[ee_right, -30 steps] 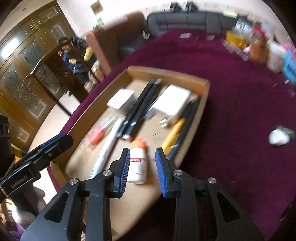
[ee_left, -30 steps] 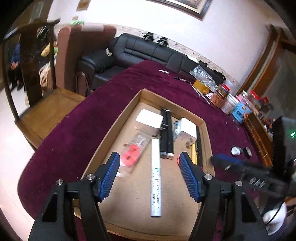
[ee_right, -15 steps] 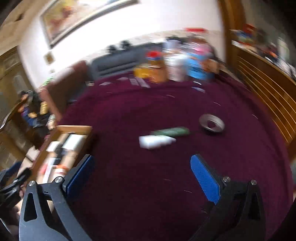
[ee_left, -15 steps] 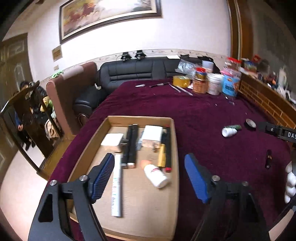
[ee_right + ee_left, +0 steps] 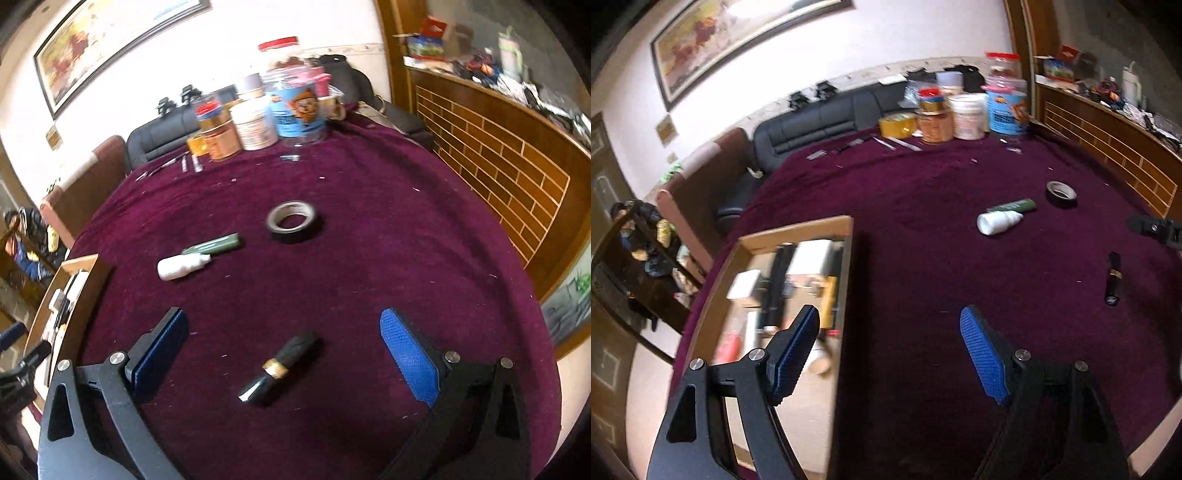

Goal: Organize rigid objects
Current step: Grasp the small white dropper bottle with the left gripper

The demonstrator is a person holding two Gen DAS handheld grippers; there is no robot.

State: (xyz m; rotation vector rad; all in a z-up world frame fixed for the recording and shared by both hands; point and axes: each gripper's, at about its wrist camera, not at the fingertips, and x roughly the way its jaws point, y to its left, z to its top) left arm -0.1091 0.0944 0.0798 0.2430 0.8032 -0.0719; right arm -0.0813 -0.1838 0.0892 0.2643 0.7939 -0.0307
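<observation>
1. Right hand-held gripper (image 5: 284, 345): jaws spread wide and empty, pointing down at the short black tube with a gold band (image 5: 277, 366), which lies on the purple-cloth counter (image 5: 388, 258) between the two blue pads, touching neither.
2. To grip well: come down straight over the tube, turn so the pads meet its long sides, not its ends, and close near the gold band, probably the balance point; a round body like this could roll away if only one pad arrives first.
3. Left hand-held gripper (image 5: 892, 352): also open and holding nothing, hovering over the counter's cloth just beside the shallow brown cardboard tray (image 5: 846, 258).
4. Also loose on the counter, well apart from the tray: white squeeze bottle (image 5: 181, 266), dark green marker-like stick (image 5: 216, 245) touching it, black roll of tape (image 5: 293, 221).
5. Only in the left wrist view: the tray's inside, with white boxes, black sticks and a yellow item lying side by side, blurred.
6. Only in the right wrist view: the tube sitting squarely between the pads; in the left view it lies far off to the right.
</observation>
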